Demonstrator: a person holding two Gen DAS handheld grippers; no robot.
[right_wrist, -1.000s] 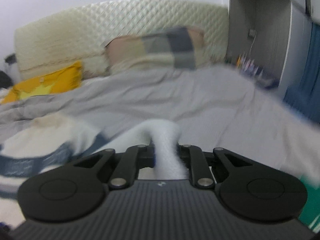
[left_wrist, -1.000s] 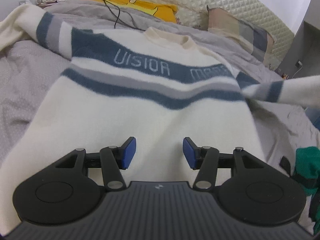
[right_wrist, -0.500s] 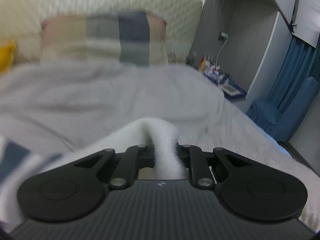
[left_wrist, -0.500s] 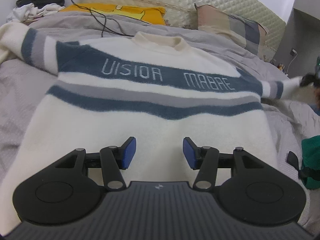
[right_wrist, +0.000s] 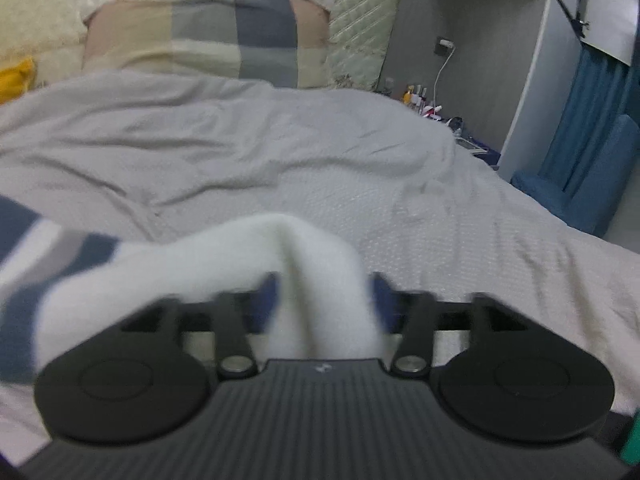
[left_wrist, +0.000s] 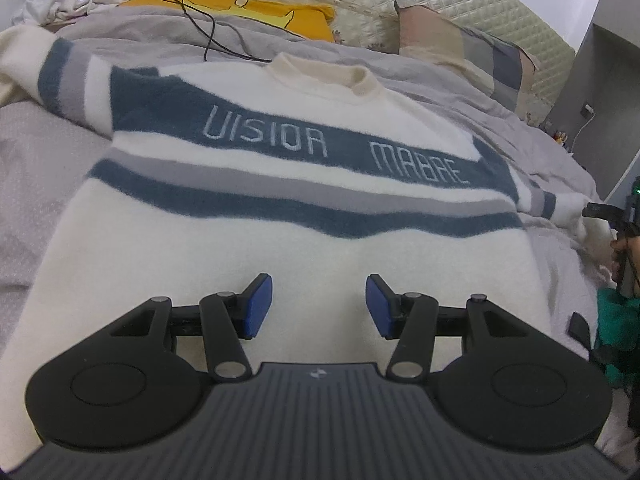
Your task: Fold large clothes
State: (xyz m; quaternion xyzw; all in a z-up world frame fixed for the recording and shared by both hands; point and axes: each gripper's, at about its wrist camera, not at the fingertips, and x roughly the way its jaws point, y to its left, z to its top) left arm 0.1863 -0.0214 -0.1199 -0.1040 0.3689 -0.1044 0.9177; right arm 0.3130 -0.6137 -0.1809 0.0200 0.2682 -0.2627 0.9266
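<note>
Cream knit sweater with navy and grey stripes (left_wrist: 280,216) lies spread flat, front up, on the grey-covered bed (left_wrist: 36,152), collar toward the quilted cream headboard (left_wrist: 460,12). Left gripper (left_wrist: 319,306) hovers over the sweater's lower body, blue pads apart, about half open, nothing between them. Right gripper (right_wrist: 324,300) is at the end of the sweater's right sleeve (right_wrist: 200,256), low over the bed; jaws opening, blurred, white cuff fabric bunched between the pads and no longer pinched. Patchwork pillow (right_wrist: 208,36) and yellow cushion (left_wrist: 248,10) at the bed's head. Black cable (left_wrist: 208,28) trails across the cover.
</note>
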